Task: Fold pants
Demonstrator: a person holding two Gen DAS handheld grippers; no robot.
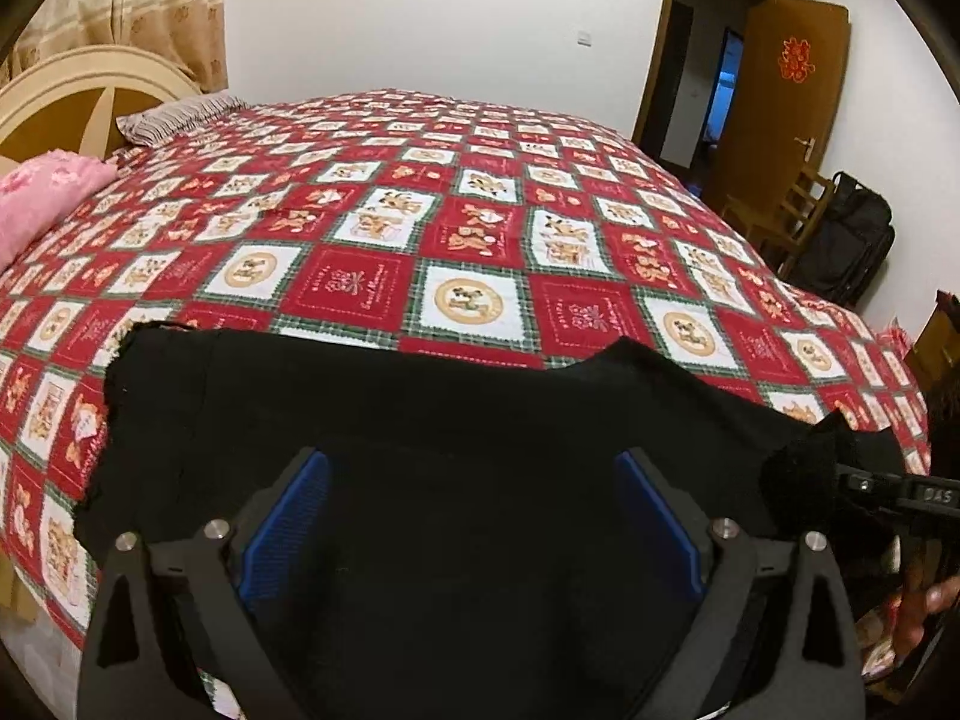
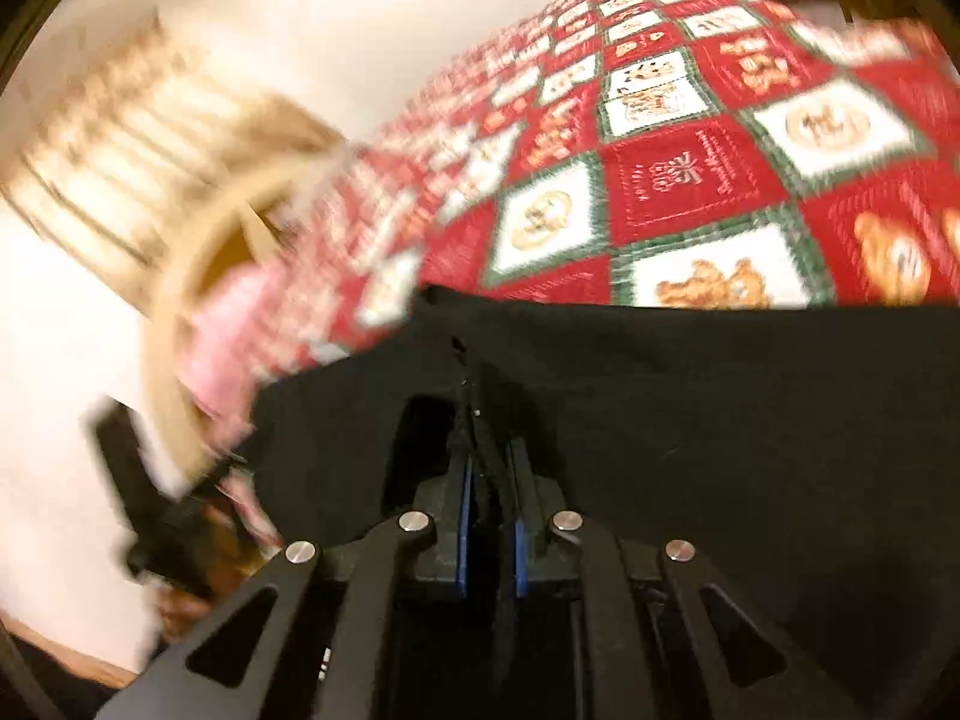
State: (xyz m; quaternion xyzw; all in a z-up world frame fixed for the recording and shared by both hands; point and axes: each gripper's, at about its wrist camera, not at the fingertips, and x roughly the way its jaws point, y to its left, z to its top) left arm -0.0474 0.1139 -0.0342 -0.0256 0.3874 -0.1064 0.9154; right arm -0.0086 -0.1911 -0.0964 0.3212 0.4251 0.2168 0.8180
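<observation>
On the bed (image 1: 480, 228) my right gripper (image 2: 491, 480) pinched the black pants (image 1: 390, 420), left gripper (image 1: 474, 516) gaping; folding barely started

I see a bed (image 1: 468, 192) with a red and white cover. A pink pillow (image 1: 42, 204) lies by the headboard (image 1: 72, 96). A brown door (image 1: 780, 96) stands open beside a chair (image 1: 786, 210) and black bag (image 1: 852, 240).

Black pants (image 1: 420, 420) lie spread on the bed, one edge bunched upward.
</observation>
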